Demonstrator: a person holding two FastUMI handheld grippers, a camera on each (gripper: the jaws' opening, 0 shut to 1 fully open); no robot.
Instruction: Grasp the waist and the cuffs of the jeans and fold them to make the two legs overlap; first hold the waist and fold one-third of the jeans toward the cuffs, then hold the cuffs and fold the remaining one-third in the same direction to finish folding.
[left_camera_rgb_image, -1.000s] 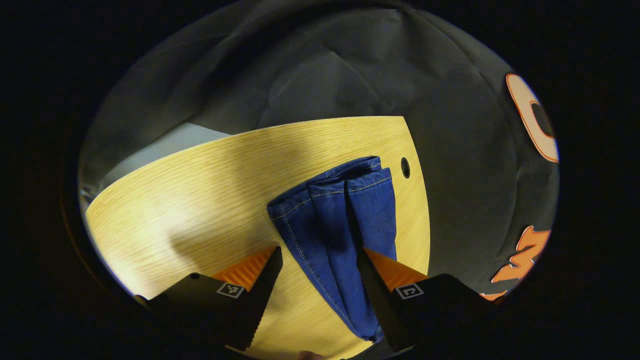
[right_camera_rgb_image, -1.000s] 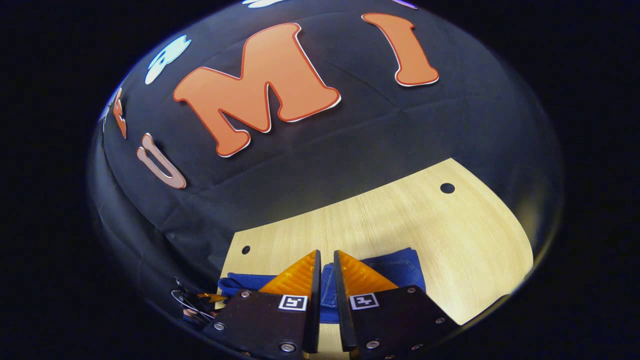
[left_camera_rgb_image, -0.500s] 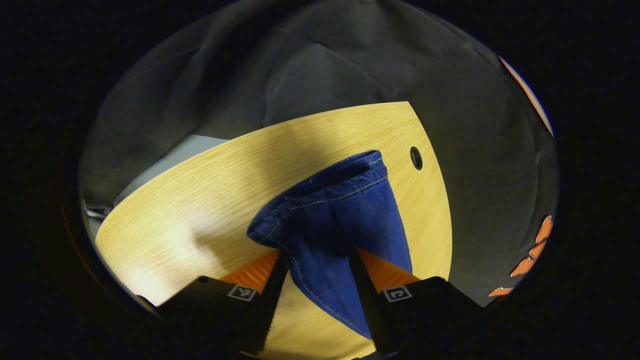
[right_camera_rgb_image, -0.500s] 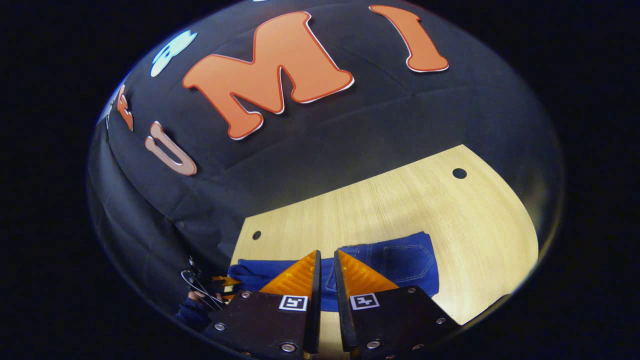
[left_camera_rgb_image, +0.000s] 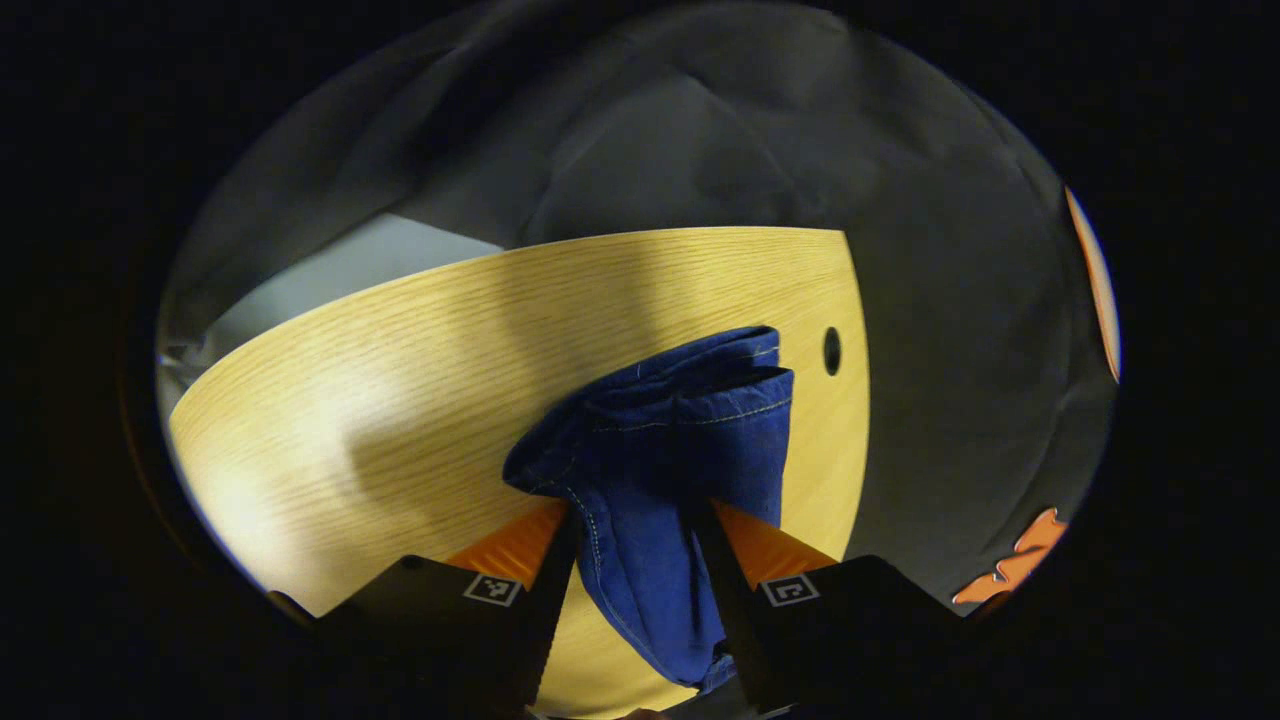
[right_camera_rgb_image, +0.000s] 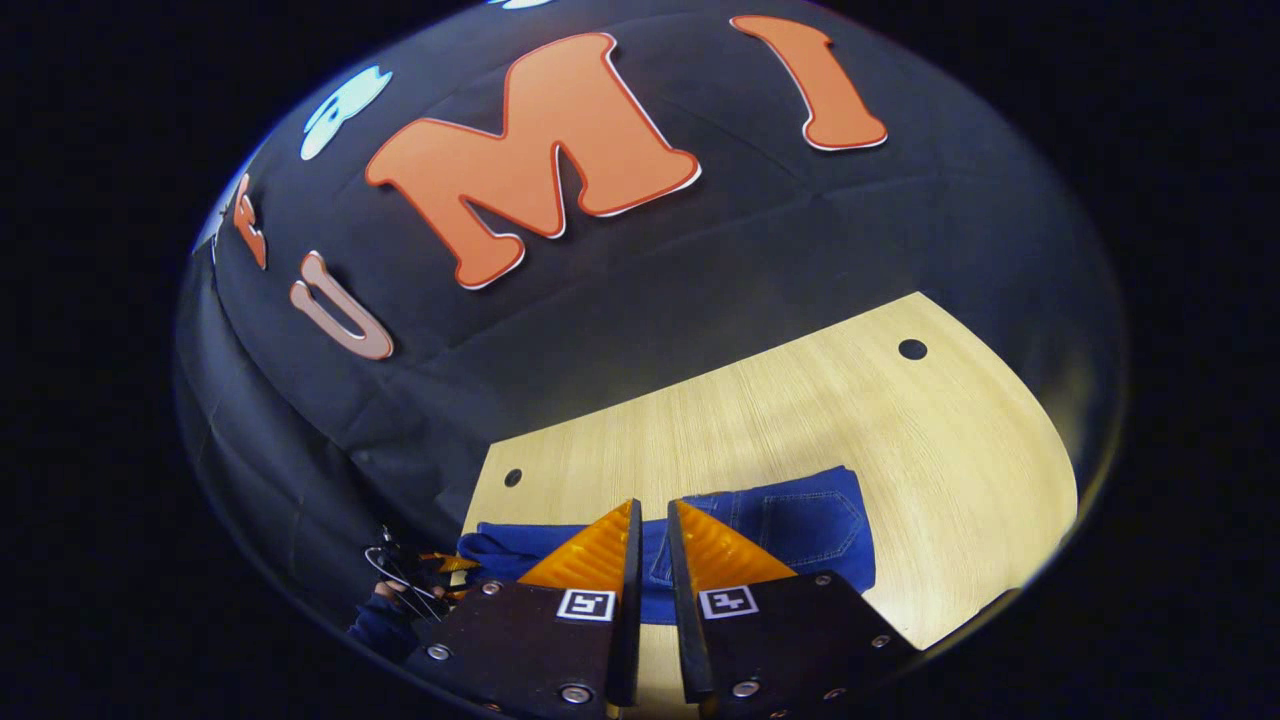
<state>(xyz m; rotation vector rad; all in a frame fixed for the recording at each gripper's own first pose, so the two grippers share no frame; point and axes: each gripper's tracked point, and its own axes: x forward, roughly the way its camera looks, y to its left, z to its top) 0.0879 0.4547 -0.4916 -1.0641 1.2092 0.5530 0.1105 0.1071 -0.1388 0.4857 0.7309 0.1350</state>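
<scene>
— Where are the jeans (left_camera_rgb_image: 680, 450)?
— On the table (left_camera_rgb_image: 400, 400). My left gripper (left_camera_rgb_image: 635, 545) has its fingers clamped on the bunched cuff end.
— And the right gripper (right_camera_rgb_image: 650, 545)?
— Fingers nearly together, gripping nothing; the jeans lie beyond them.

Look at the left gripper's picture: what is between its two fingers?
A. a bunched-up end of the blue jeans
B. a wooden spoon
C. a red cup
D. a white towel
A: in the left gripper view, the cuff end of the blue jeans sits bunched between the left gripper fingers, above the wooden table.
</scene>
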